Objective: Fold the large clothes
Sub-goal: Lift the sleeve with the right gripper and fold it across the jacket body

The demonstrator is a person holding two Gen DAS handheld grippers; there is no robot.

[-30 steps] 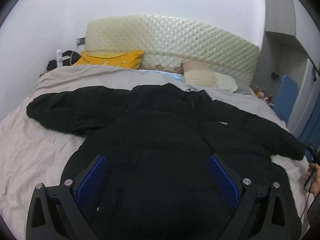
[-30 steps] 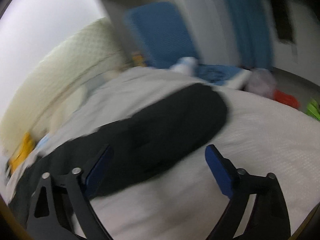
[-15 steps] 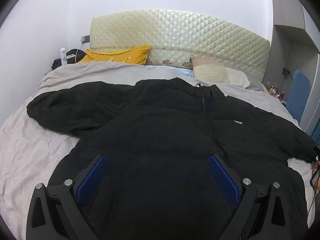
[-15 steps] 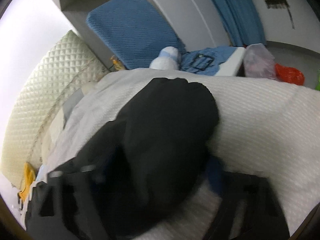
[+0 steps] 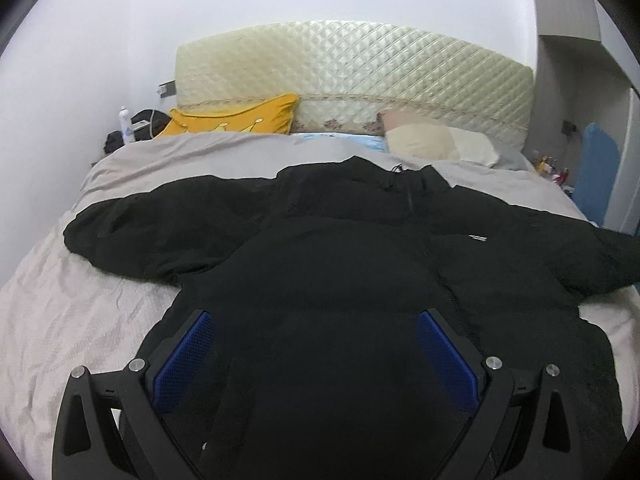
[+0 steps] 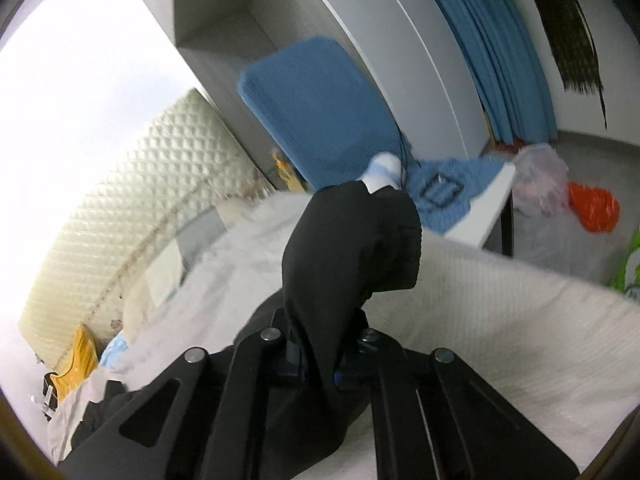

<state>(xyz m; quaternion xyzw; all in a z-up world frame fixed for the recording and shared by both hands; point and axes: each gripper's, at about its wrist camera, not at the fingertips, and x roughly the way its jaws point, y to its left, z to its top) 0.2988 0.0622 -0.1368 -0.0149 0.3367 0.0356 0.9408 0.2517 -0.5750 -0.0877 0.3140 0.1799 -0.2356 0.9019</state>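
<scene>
Black jacket (image 5: 360, 264): spread front-up across the grey bedcover (image 5: 72, 320), collar toward the headboard (image 5: 356, 80), both sleeves out to the sides, a small white label on the chest. Left gripper (image 5: 316, 354): hovering over the jacket's lower half, its blue-padded fingers (image 5: 182, 356) wide apart with nothing between them. Right gripper (image 6: 320, 354): clenched on the sleeve (image 6: 352, 248) of the jacket, black fabric pinched between the jaws and the cuff end lifted up off the cover, standing above the bed's edge. Yellow pillow (image 5: 236, 118): against the headboard on the left side. Cream pillow (image 5: 436, 142): against the headboard on the right side. Bottle (image 5: 125, 124): upright beside the bed near the yellow pillow, next to some dark items too small to tell apart. Blue cushion (image 6: 316, 112): leaning against the grey cupboard (image 6: 420, 60) beyond the bed. Blue curtain (image 6: 504, 48): hanging just beside the cupboard. Orange bag (image 6: 594, 208): on the floor, near a pale plastic bag (image 6: 538, 180).
</scene>
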